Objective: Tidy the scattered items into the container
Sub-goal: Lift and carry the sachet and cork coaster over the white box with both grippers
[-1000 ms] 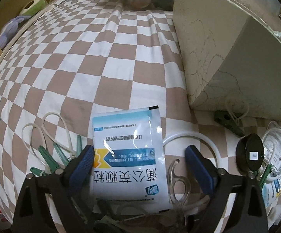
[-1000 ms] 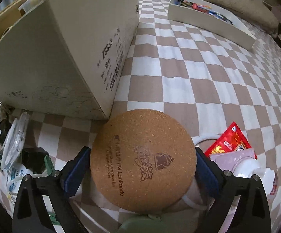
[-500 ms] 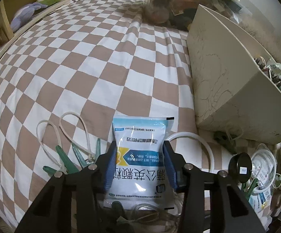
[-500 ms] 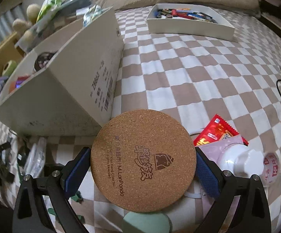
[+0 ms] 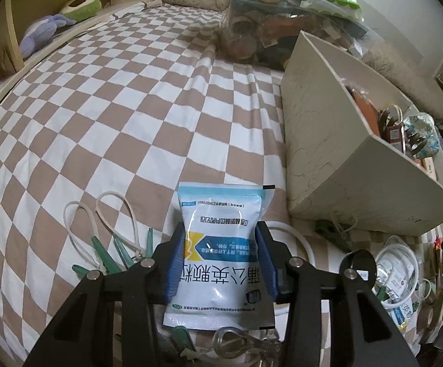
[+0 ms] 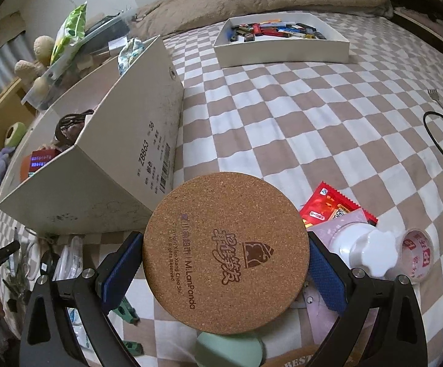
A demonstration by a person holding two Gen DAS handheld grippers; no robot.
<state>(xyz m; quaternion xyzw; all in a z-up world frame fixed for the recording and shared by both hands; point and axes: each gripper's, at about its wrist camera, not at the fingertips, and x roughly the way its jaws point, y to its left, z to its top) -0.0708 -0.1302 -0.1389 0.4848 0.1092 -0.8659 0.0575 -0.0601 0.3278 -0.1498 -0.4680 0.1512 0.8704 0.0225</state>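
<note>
Two grippers each have hold of one item, and both sit just short of the same cardboard box.

On the left, the left gripper point(image 5: 220, 263) is pinched in on the sides of a blue-and-white sachet point(image 5: 221, 244), its blue pads pressing the packet's long edges, so the sachet's long axis runs straight out ahead along the fingers. The box point(image 5: 337, 159) lies ahead and to the right of this gripper, its open top already part-filled; green clips point(image 5: 114, 253) and white loops remain on the checked bed point(image 5: 114, 107) to the gripper's left.

On the right, the right gripper point(image 6: 226, 260) is spread wide around a round cork coaster point(image 6: 226, 252), one pad against each side of the disc — a grip across its full width. Here the box point(image 6: 123, 153) stands ahead and to the left, its near corner just beside the coaster's edge. A red packet point(image 6: 328, 208) and a white-capped bottle point(image 6: 365, 247) lie to the right.

My guess: the right hand is nearer the opening — each must clear the box wall before letting go.
</note>
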